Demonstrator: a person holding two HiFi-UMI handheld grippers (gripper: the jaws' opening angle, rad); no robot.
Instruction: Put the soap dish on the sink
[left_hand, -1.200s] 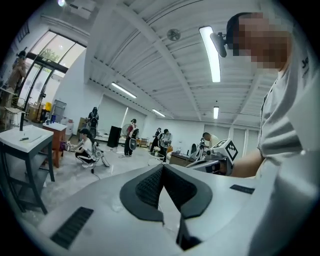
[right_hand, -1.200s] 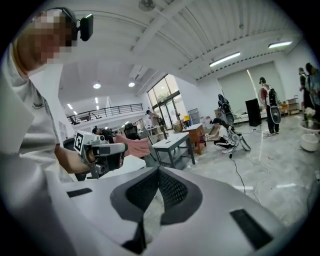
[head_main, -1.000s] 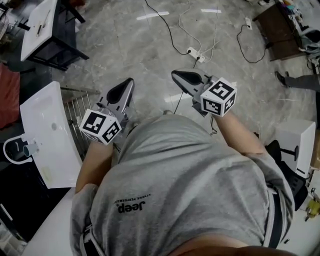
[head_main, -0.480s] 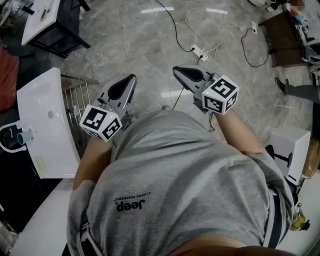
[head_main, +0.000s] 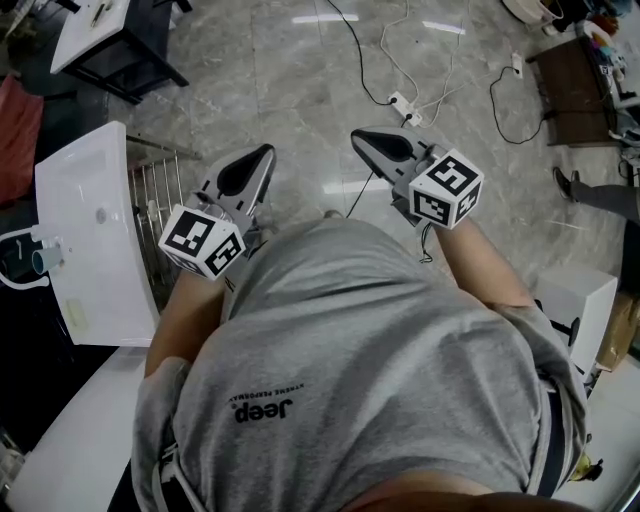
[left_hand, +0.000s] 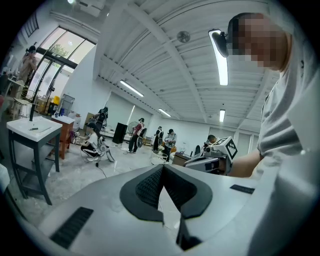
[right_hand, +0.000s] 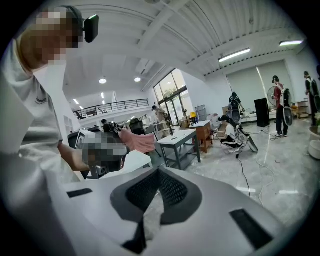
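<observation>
Marble floor (head_main: 300, 90) fills the head view, with the sink (head_main: 85, 170) at nine o'clock. A pale block (head_main: 76, 316) lies on its rim, perhaps the soap dish. The left gripper (head_main: 262, 152) and right gripper (head_main: 358, 136) hover apart.

Left gripper view: jaws closed, empty.

Right gripper view: jaws closed, empty.

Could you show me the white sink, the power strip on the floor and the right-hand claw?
white rectangular sink (head_main: 95, 275), head view, bare flat of the basin
white power strip (head_main: 403, 107), head view, middle of its body on the floor
right claw (head_main: 357, 135), head view, the closed tips
</observation>
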